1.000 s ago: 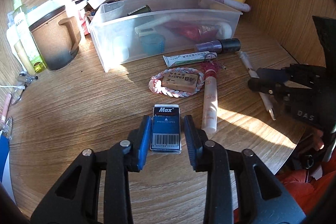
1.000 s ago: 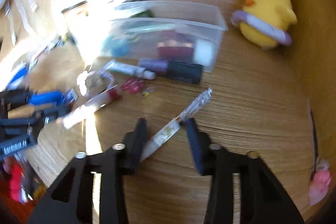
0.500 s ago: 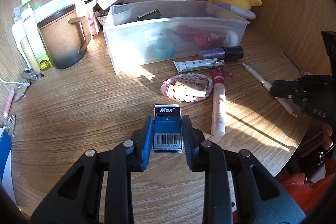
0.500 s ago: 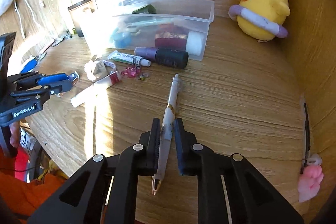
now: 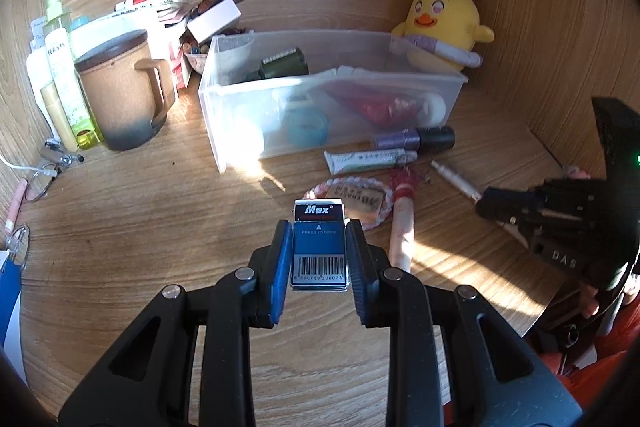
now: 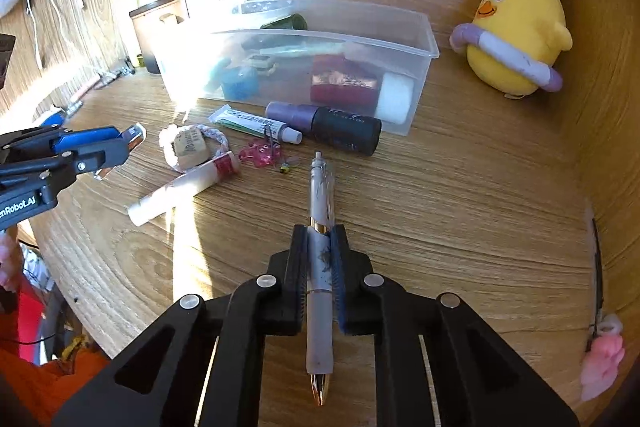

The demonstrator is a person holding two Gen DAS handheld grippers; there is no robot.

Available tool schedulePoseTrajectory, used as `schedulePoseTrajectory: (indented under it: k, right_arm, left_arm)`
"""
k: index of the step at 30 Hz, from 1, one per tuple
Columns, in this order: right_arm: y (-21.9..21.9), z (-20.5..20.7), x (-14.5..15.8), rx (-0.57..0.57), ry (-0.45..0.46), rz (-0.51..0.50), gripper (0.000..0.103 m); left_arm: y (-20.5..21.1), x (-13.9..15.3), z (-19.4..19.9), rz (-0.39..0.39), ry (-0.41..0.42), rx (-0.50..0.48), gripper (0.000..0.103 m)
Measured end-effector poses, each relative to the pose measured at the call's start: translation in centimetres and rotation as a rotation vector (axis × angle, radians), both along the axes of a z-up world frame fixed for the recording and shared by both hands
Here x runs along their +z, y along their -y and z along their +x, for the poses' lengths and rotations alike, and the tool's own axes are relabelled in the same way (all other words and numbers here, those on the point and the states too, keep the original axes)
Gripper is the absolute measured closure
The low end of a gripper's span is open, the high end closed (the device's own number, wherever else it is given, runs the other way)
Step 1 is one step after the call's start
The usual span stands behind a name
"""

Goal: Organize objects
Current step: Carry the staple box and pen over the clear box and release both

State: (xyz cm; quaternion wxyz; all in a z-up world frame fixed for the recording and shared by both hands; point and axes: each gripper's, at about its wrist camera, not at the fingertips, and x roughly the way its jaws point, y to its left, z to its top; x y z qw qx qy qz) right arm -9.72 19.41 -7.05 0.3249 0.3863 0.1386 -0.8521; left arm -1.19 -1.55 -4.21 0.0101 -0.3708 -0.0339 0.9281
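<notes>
My left gripper (image 5: 319, 233) is shut on a blue Max staple box (image 5: 319, 247) and holds it above the wooden desk. My right gripper (image 6: 320, 233) is shut on a white pen (image 6: 321, 227), held lengthwise between the fingers, tip toward the camera. A clear plastic bin (image 5: 320, 99) with several items inside stands at the back; it also shows in the right wrist view (image 6: 416, 39). In front of it lie a purple-black tube (image 6: 324, 125), a green-white tube (image 6: 256, 123), a braided ring with an eraser (image 6: 192, 147), a pink clip (image 6: 262, 155) and a white tube (image 6: 180, 189).
A yellow chick plush (image 6: 516, 35) sits at the back right. A brown mug (image 5: 120, 95), bottles (image 5: 60, 67) and boxes (image 5: 212, 23) crowd the back left. Glasses (image 5: 36, 183) lie at the left edge. The desk's curved front edge is near.
My right gripper closed on the pen and lifted it. My left gripper closed on the staple box and raised it off the desk.
</notes>
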Motion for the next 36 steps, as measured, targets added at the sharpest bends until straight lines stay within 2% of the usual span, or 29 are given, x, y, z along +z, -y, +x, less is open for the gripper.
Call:
schedulePoseTrajectory:
  k: [6,20,36]
  right_arm:
    - [-0.9,0.5,1.4,-0.005,-0.008,-0.051,0.093]
    - [-0.4,-0.5,7.0,-0.014,-0.129,-0.172,0.093]
    - [3.0,-4.4,10.6,0.017,-0.214,-0.235,0.093]
  left_arm:
    - [0.0,1.4,-0.3,0.018,-0.043,0.002,0.076]
    - [-0.4,4.6,-2.3,0.024,-0.142,0.011,0.076]
    - [1.0,6.0,-7.7,0.035,-0.156,0.044,0.076]
